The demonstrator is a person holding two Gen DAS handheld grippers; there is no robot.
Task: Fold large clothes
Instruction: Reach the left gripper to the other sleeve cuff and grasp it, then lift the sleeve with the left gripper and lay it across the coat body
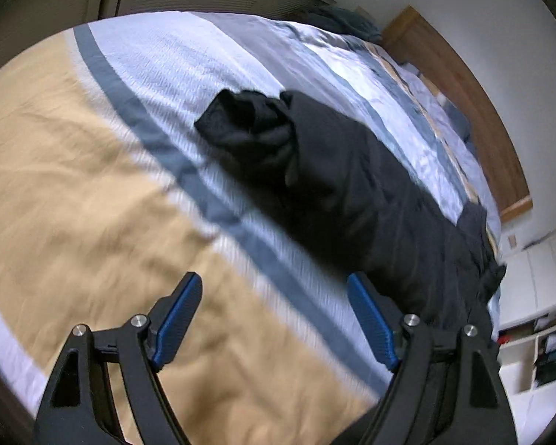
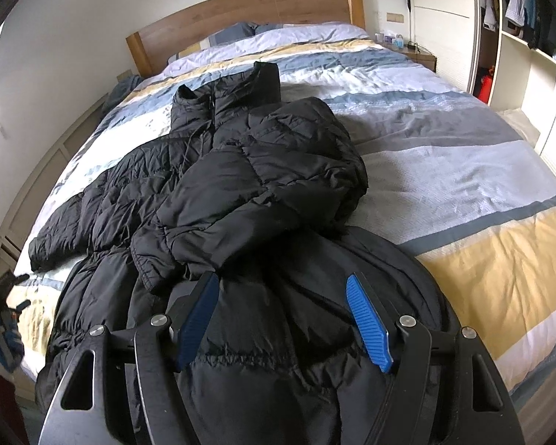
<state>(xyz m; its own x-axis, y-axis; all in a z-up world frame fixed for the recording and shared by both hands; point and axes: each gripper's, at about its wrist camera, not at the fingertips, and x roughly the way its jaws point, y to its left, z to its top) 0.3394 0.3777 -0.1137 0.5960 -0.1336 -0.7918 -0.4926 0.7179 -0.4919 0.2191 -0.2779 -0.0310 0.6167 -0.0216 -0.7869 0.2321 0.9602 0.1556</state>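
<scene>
A large black puffer jacket (image 2: 241,185) lies on the striped bed cover (image 2: 463,185), collar toward the headboard, one sleeve folded across its front and another stretched to the left. My right gripper (image 2: 281,285) is open, its blue pads just above the jacket's lower part near the hem. The jacket also shows in the left wrist view (image 1: 333,178) as a long dark bundle. My left gripper (image 1: 274,285) is open and empty above the bed cover (image 1: 74,185), just beside the jacket's near edge.
A wooden headboard (image 2: 248,11) stands at the far end with pillows (image 2: 278,35). An open wardrobe (image 2: 519,29) with hanging clothes is at the right. A nightstand (image 2: 411,52) holds small items. White shelves (image 1: 537,315) stand beside the bed.
</scene>
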